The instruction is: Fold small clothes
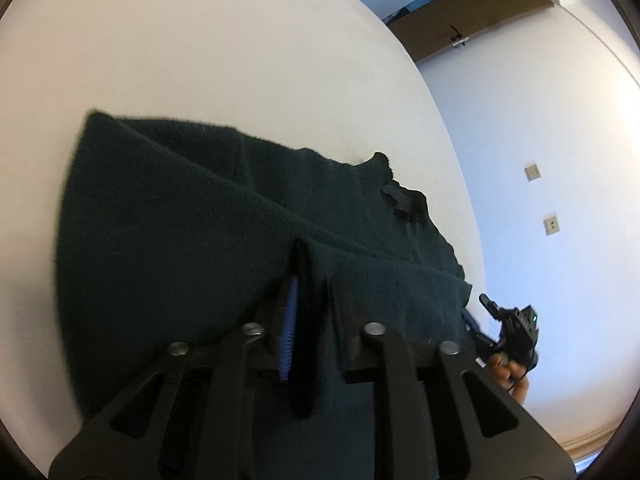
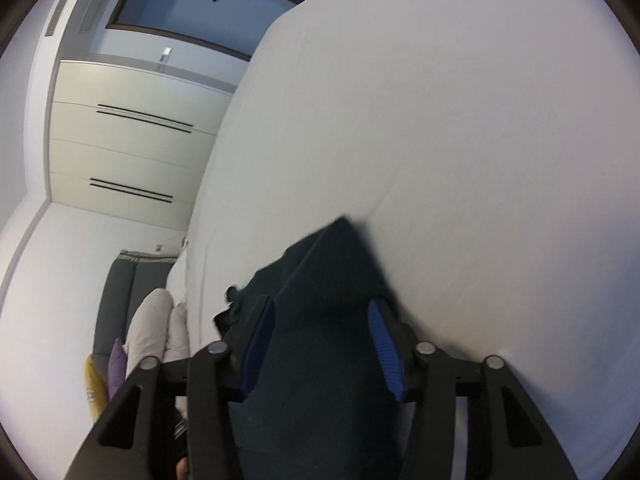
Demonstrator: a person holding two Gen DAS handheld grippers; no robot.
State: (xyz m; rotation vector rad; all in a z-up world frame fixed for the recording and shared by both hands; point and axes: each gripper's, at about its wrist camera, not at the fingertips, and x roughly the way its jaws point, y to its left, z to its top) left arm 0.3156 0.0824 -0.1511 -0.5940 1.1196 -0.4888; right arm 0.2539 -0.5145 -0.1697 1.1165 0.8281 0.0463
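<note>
White bed (image 1: 200,40), dark sweater (image 1: 180,220) between part-open left tongs (image 1: 310,300).

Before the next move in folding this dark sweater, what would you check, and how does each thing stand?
1. Sweater lies on the white surface: ok.
2. Left claw has cloth: ok, a ridge of the sweater stands between its fingers.
3. Left claw's grip is firm: cannot tell.
4. Right claw pinches cloth: not ok. Its blue pads stand apart, with the sweater between them but not squeezed.
5. Room beyond the sweater for folding: ok, nothing else shows on the surface there.
6. Collar is in sight for lining up: ok.
</note>
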